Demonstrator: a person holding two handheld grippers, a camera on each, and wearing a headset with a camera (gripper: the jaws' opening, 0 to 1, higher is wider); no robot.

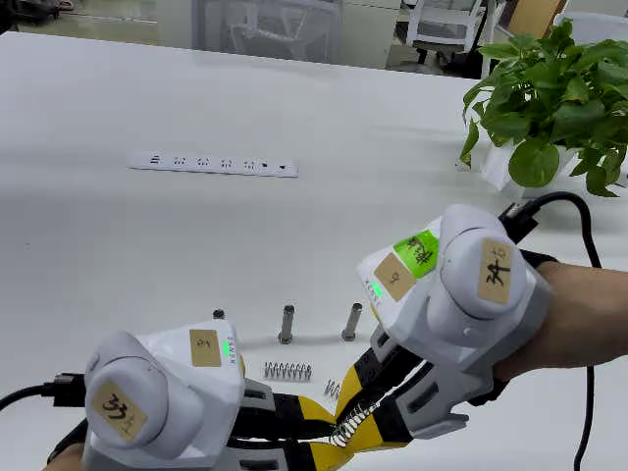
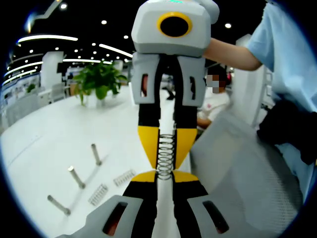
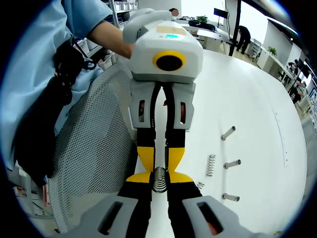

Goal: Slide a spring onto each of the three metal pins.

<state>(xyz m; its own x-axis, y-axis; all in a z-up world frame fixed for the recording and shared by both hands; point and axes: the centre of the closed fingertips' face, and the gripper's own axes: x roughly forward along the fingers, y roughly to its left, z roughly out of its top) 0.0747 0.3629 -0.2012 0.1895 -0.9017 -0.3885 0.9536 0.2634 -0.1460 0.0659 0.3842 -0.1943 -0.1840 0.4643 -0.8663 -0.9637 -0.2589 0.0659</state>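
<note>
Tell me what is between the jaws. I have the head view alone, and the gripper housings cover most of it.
Observer: One spring. In the left gripper view it lies lengthwise between the yellow fingers of the right gripper.
Operator: Does the other gripper have it too?
Observer: It looks so. The tips of the left gripper close on the spring's near end.
Operator: I count two pins clearly. Where is the third?
Observer: The left gripper view shows all three in a row, each without a spring on it: far pin, middle pin, near pin.
</note>
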